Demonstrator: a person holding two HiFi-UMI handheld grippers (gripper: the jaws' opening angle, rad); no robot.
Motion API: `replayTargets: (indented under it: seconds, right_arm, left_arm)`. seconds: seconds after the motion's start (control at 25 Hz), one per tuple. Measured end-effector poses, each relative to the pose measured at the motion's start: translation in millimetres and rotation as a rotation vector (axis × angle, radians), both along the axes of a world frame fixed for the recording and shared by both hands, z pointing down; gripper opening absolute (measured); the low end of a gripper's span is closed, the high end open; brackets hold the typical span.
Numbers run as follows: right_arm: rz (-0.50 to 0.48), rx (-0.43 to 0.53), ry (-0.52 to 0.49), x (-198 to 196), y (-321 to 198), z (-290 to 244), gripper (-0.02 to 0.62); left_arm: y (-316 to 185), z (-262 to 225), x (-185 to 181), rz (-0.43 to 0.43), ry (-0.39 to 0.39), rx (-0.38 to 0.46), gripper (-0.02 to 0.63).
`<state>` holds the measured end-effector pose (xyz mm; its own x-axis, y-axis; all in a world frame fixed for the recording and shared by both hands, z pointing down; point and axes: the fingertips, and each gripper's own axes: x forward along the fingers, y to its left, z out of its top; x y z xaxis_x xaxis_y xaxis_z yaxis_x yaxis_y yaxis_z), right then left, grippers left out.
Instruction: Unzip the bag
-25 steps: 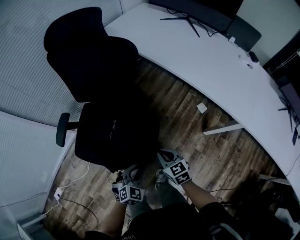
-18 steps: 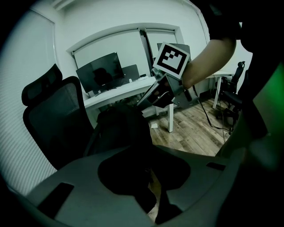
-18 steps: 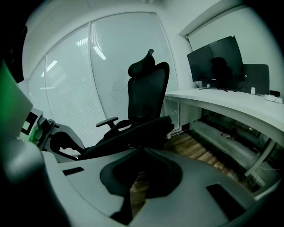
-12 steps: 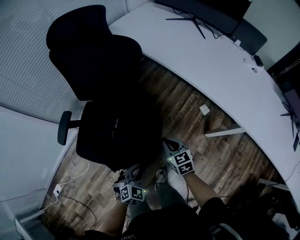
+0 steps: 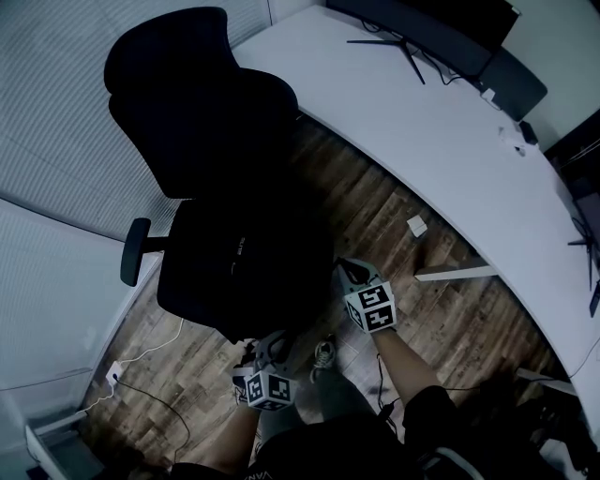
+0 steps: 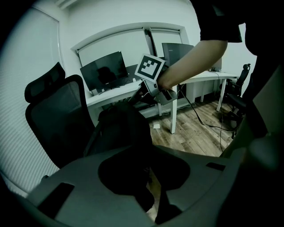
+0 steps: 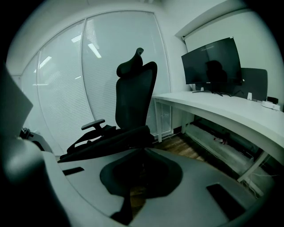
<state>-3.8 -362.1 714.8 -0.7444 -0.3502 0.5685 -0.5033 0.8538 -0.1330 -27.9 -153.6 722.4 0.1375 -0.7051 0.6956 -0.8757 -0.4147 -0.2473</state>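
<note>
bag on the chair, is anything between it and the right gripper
Nothing visible does. The right gripper is already at the top edge of the bag, which sits on the chair, and no other thing lies between them.

Office: desk (image 5: 441, 150), monitors (image 5: 424, 22), swivel chair (image 5: 202, 122)

Black office chair (image 5: 202, 122), mesh back and headrest, stands on the wood plank floor (image 5: 441, 314); its armrest (image 5: 135, 251) points left. Long white worktop (image 5: 441, 131) curves along the far and right side, one leg (image 5: 455, 274) visible. Monitor (image 5: 427, 21) on a splayed stand at the far edge. Small white box (image 5: 416, 226) lies on the floor just beside the worktop. Blinds (image 5: 52, 122) cover the left wall. White cable (image 5: 155, 352) runs to a power strip (image 5: 114, 371), near left. Second chair (image 6: 239, 86) at far right in the left gripper view.
</note>
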Motion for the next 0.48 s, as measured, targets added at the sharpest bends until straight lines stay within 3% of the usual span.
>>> replayTargets:
  seconds: [0.48]
  right_arm:
    - [0.012, -0.013, 0.027, -20.5, -43.8, 10.3, 0.046]
  left_arm:
    - [2.8, 1.3, -3.4, -0.013, 0.006, 0.004, 0.094]
